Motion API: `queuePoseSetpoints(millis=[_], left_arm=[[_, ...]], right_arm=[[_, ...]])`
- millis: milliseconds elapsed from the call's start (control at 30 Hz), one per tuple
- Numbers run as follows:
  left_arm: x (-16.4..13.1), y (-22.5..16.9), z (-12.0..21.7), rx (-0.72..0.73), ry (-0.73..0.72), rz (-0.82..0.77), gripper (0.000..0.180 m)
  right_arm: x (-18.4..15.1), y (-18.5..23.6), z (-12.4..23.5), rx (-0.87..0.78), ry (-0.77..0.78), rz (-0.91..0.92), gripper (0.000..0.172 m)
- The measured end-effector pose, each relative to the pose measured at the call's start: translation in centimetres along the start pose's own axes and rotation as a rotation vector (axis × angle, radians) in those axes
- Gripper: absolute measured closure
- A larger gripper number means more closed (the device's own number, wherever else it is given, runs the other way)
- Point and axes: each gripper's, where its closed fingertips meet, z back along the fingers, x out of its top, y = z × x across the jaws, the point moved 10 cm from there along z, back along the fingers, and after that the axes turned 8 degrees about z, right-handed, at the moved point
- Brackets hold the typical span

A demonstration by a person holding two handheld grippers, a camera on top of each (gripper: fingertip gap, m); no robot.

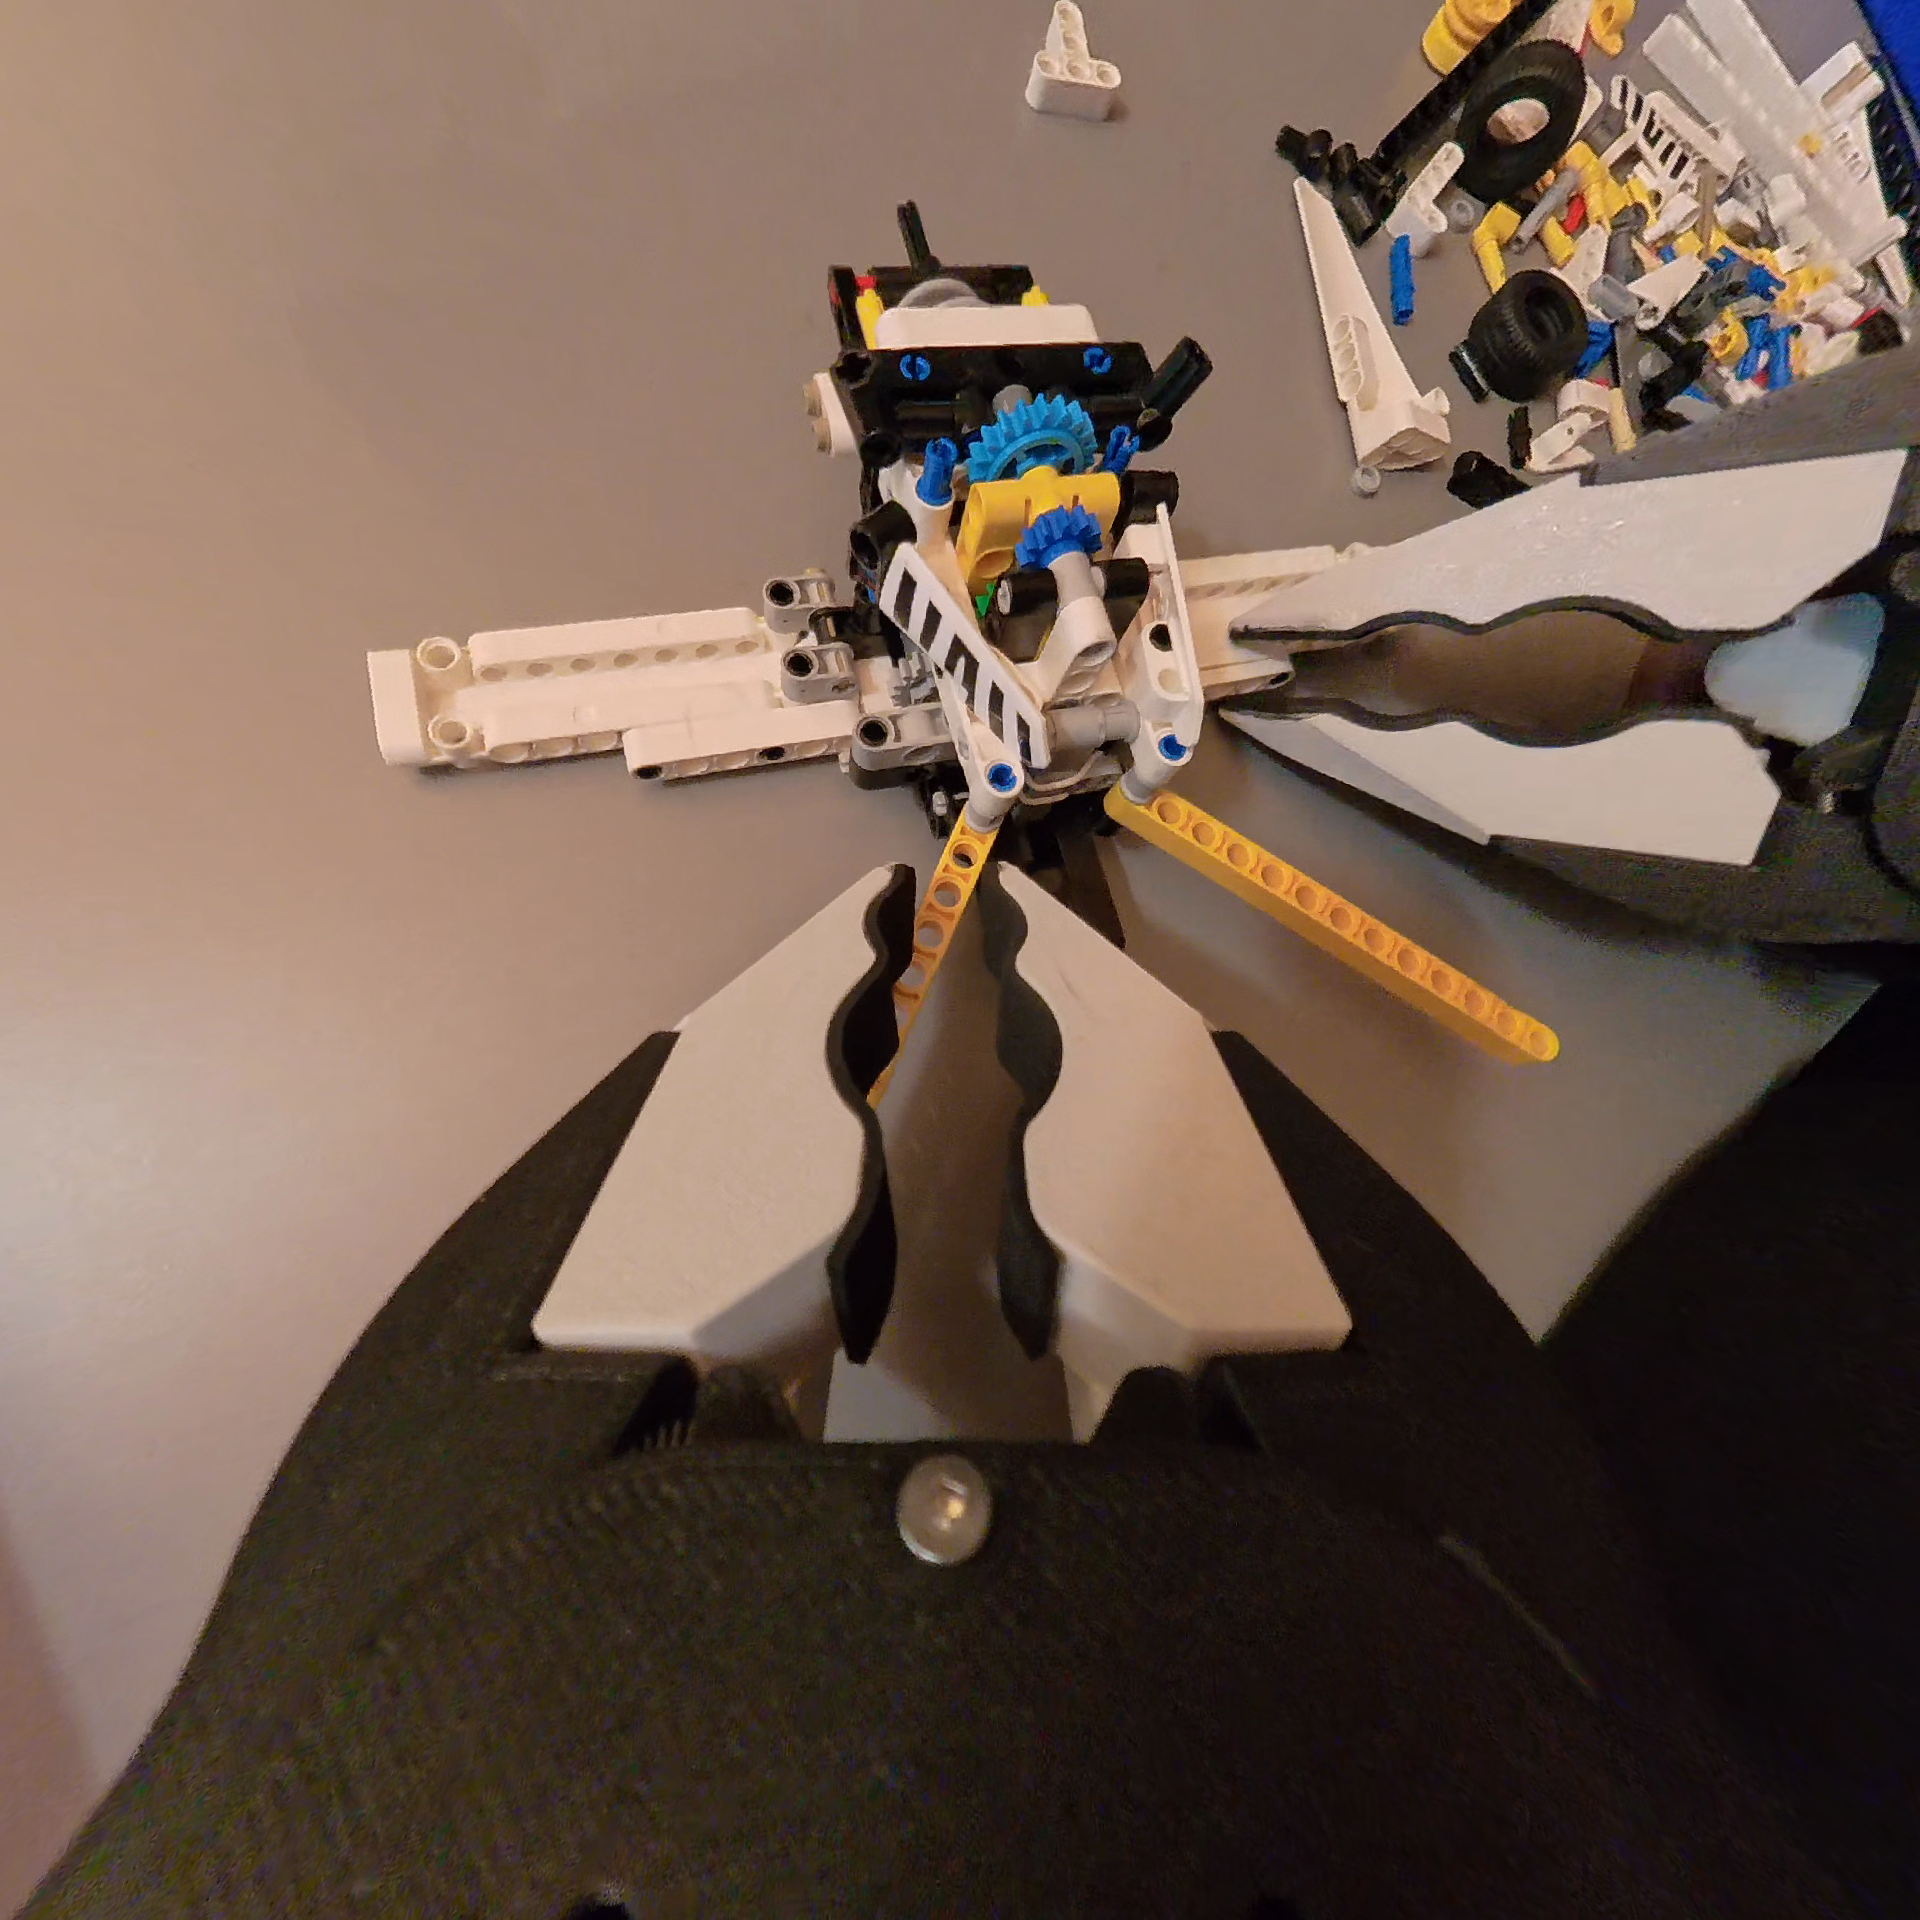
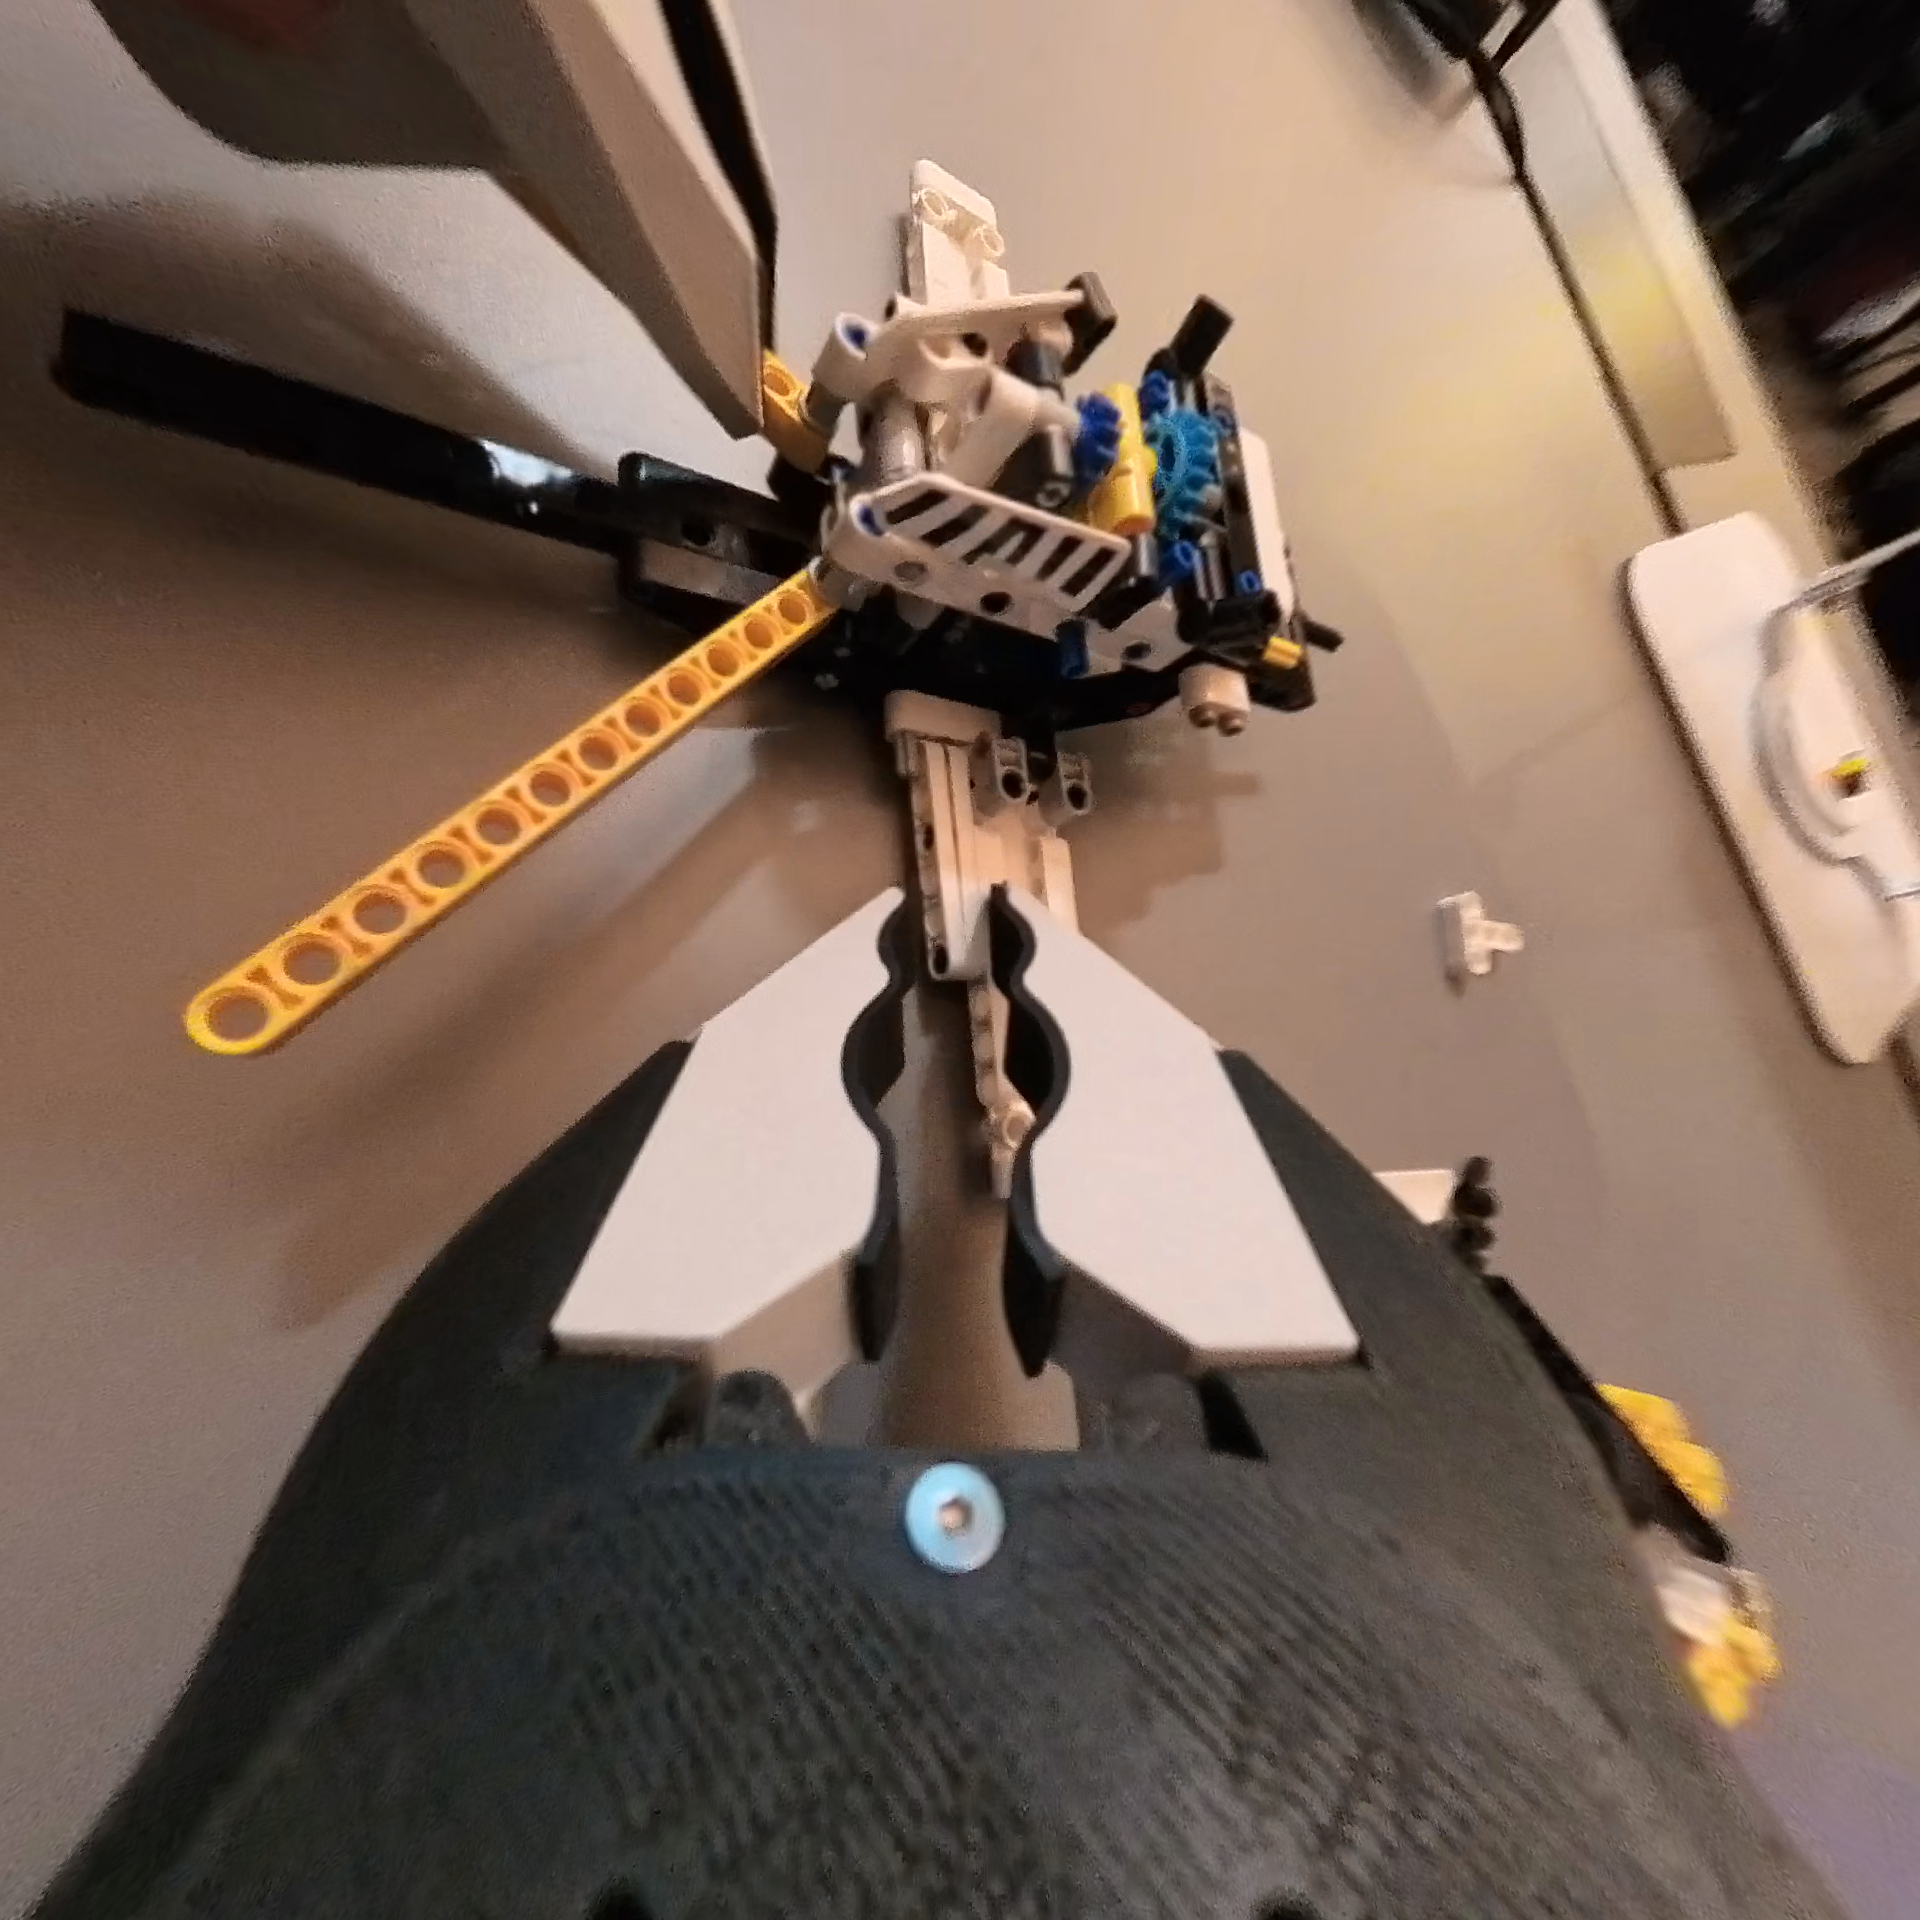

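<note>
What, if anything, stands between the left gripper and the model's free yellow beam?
Nothing visible. The left gripper has one yellow beam between its fingers; the free yellow beam juts out to its right, with only bare grey table between them.

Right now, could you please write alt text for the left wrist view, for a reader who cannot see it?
The left tool grips a yellow holed beam that sticks out of a black, white and blue brick model on a grey table. The right tool reaches in from the right and closes on the model's white arm; loose bricks lie piled at the upper right.
</note>
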Motion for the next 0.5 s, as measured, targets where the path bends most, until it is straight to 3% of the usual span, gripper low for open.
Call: queuePoseSetpoints(millis=[167, 500], left_arm=[[-0.09, 0.11, -0.04, -0.013, -0.004, 0.008, 0.169], [-0.13, 0.19, -0.11, -0.027, -0.002, 0.010, 0.169]], right_arm=[[0.23, 0.75, -0.08, -0.097, 0.026, 0.158, 0.161], [-0.04, 0.33, 0.31, -0.062, -0.020, 0.105, 0.162]])
